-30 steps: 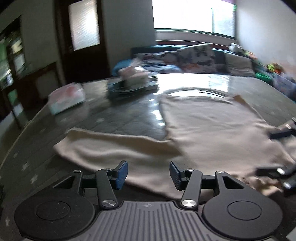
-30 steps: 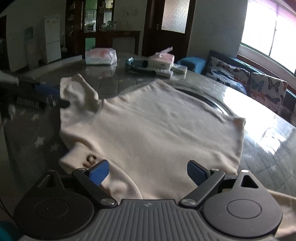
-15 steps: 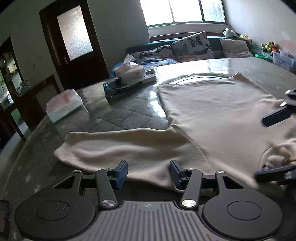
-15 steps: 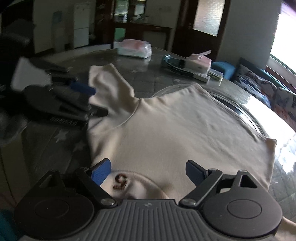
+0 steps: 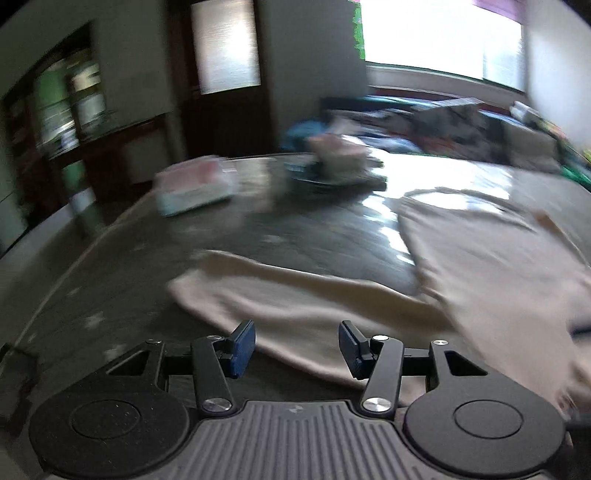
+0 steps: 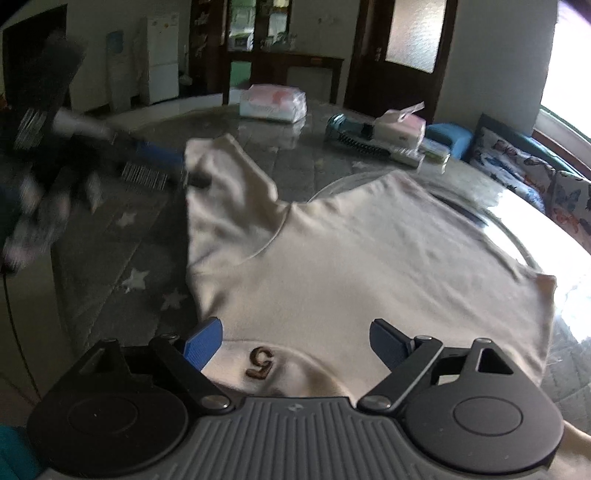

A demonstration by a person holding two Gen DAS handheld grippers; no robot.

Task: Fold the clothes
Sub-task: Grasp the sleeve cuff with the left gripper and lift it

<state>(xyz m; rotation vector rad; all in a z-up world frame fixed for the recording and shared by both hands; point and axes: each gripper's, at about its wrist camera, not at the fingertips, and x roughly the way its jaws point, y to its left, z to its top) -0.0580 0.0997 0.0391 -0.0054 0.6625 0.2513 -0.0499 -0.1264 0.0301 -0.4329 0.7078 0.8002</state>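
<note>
Shirt [image 6: 354,266] is lying flat on the worktop [image 6: 110,258], collar at your near edge, hem toward the far side. One sleeve [image 5: 295,295] is stretching out to the left.

You're holding the left tongs [image 5: 297,345] partly spread, nothing between them, right at the sleeve's near edge. Right tongs [image 6: 295,343] are spread wide and empty, straddling the collar with its "5" label [image 6: 261,362].

Risks, as I'm reading it:
- Left view is smearing badly, so you're moving fast. Closing at this speed is likely going to pinch one layer only or miss the sleeve edge.
- Worktop is looking glossy under the window [image 5: 439,33] glare. Fabric is probably going to slide rather than crease, so a one-sided pull is going to skew the whole shirt.
- Collar is sitting at the near edge. Dragging it toward you is risking it slipping off.
- Sleeve is pointing at the tissue pack [image 6: 273,103] and the brush [image 6: 354,138] at the far edge. A wide swing could be catching them.

Room: sofa [image 6: 535,173] with cushions running under the window, dark doors and a cabinet behind, star-print covering on the worktop's left part.
</note>
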